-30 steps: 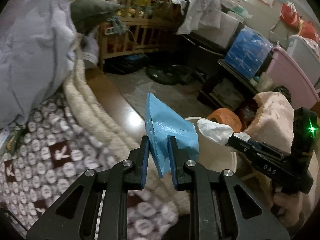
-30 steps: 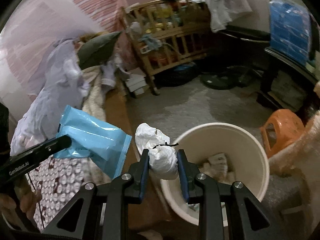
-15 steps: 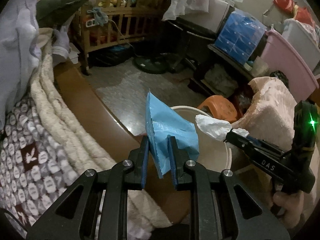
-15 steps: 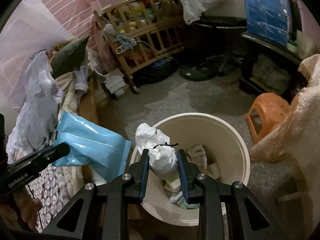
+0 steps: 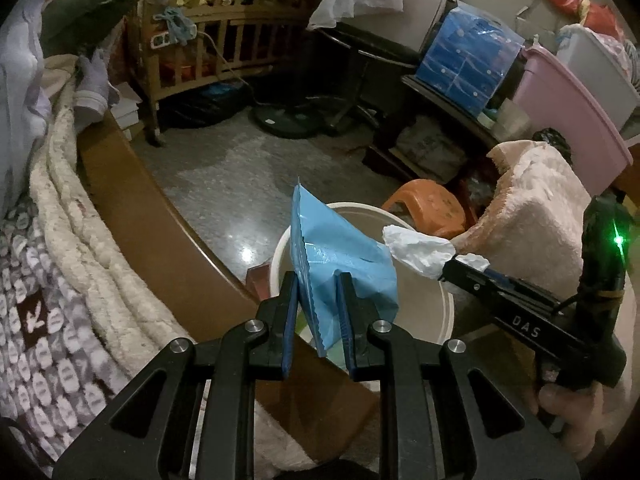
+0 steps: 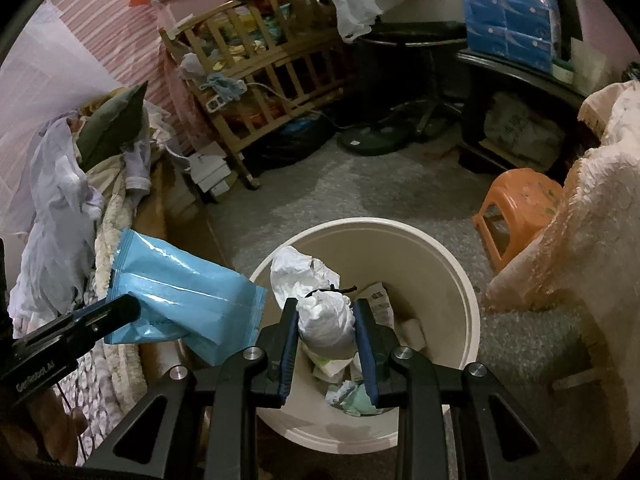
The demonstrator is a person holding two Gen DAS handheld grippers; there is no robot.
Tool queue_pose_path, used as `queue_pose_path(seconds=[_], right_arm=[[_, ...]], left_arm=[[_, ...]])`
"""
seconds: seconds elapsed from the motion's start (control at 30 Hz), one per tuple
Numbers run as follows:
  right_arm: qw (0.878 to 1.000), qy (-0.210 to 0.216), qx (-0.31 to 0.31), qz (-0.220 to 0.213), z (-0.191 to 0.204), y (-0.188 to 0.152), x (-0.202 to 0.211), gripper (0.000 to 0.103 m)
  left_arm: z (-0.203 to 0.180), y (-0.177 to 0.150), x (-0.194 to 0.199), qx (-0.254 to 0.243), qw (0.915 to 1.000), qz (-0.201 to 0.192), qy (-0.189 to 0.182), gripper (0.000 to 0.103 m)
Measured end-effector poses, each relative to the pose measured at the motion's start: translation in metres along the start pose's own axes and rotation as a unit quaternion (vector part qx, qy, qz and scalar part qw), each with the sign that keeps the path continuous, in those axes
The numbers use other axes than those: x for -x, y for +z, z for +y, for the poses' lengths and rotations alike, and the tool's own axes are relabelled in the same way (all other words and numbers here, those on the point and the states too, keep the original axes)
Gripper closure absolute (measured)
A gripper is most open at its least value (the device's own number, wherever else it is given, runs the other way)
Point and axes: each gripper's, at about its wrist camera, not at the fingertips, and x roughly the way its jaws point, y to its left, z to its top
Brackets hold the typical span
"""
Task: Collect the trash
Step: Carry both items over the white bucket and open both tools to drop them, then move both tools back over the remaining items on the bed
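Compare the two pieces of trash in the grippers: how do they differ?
The blue wrapper is flat, glossy plastic with crimped ends; the white wad is crumpled and bunched. The wrapper, in the left gripper, hangs beside the bin's rim; the wad, in the right gripper, sits over its opening. Both are clamped.

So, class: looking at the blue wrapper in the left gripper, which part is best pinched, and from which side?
Pinch the blue wrapper at its flat, crimped end seam, coming in from that end with a pad on each face, as the left gripper does here. The sealed end is thin and flat; the body is puffy and slippery-looking.
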Motion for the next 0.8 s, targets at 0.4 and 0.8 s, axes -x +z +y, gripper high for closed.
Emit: queue_pose_path(seconds=[0.4,0.8], right_arm=[[1.000,-0.013,-0.013,0.009,0.001,0.000,-0.007,0.066],[1.000,0.011,0.014,0.022,0.034,0.000,-0.008,0.063]], left_arm=[[0.004,-0.002,-0.001,0.001,0.9999,0.004,-0.010,0.061],[0.035,-0.012,0.020,0.013,0.9995,-0.006,0.029,0.060]])
